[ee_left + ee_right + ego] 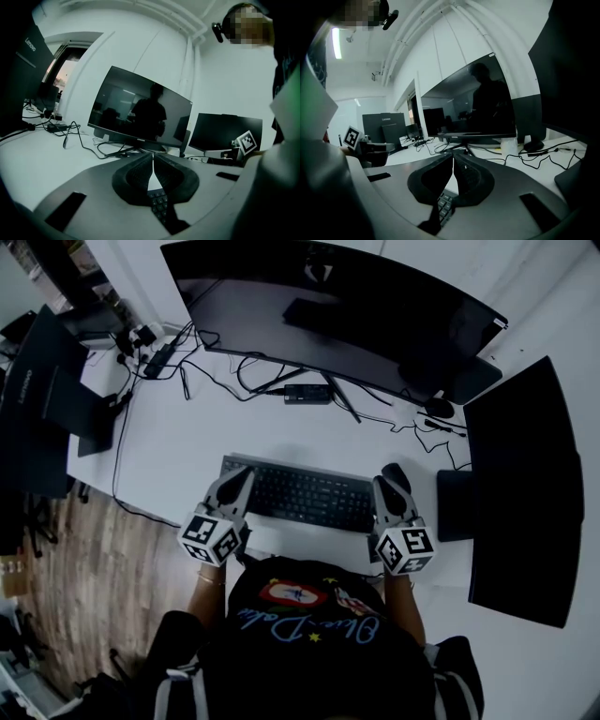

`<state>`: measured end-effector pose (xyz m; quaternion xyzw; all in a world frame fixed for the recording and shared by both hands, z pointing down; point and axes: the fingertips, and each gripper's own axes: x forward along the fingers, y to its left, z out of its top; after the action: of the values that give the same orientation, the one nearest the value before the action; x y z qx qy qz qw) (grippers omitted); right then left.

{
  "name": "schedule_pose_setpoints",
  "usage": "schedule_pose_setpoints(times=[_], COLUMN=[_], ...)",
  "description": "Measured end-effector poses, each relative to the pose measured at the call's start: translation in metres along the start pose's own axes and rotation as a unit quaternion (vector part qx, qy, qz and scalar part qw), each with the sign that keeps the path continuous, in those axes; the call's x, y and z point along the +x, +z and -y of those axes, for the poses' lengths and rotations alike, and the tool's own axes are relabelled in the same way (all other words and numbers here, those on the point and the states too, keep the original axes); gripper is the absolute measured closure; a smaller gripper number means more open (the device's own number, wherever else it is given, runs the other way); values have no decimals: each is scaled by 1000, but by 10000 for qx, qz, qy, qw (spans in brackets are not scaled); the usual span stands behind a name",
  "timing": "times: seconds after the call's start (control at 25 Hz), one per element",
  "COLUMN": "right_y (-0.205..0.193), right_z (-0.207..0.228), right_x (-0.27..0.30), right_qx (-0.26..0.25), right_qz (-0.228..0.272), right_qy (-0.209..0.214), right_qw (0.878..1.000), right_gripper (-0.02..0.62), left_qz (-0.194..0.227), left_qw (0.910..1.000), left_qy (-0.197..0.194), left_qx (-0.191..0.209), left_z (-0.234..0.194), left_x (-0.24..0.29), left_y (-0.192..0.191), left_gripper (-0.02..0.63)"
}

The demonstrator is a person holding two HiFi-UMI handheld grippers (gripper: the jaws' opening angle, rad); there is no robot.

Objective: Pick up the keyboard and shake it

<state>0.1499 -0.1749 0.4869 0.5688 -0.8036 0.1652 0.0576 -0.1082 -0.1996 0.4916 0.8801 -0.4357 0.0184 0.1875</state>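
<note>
Both tongs are closed to their tips, the left tongs (pixel 238 476) over the left end of the keyboard (pixel 300 495) and the right tongs (pixel 386 486) over its right end. In each gripper view the pads meet with only a thin slit between them. The keys show lower down through the gap, so nothing looks clamped. The keyboard seems to lie flat on the white table (pixel 187 446), near the person and in front of the big curved monitor (pixel 337 315)

To do the pick-up well, the tongs would first need to open wide, then come down on the two ends together, each pair of pads taking the thin body evenly. Closing both at once and lifting level should keep it from twisting, and the shake is best kept short so it cannot slip out. A dark rounded thing, likely a mouse (pixel 397 472), sits just beyond the right end and needs avoiding

The table is matt white, with loose cables (pixel 234 371) at the far side. A second monitor (pixel 520 493) stands at the right and another dark screen (pixel 37 399) at the left. Wooden floor (pixel 84 568) shows at the left, and the walls are plain white
</note>
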Motion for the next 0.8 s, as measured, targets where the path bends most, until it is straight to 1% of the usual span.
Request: schedule_pose_setpoints(times=[0.2, 0.36, 0.48, 0.68, 0.8], right_y=[25, 38, 45, 50, 54], right_z=[-16, -24, -30, -41, -44], right_x=[-10, -14, -17, -21, -23], right_qx=[0, -26, -68, -209, -281], right_qz=[394, 556, 672, 741, 785], right_qy=[185, 281, 337, 428, 443], right_qw=[9990, 9981, 9971, 9961, 9955], right_gripper=[594, 594, 594, 594, 595], left_qz=[55, 112, 76, -11, -8], left_qw=[9993, 9978, 9966, 9926, 9920], left_qy=[-220, -408, -448, -471, -522], left_qx=[313, 501, 681, 1120, 1152], left_z=[22, 38, 47, 57, 63], left_x=[-1, -2, -4, -5, -6], left_y=[12, 20, 23, 24, 26], left_gripper=[601, 601, 601, 601, 601])
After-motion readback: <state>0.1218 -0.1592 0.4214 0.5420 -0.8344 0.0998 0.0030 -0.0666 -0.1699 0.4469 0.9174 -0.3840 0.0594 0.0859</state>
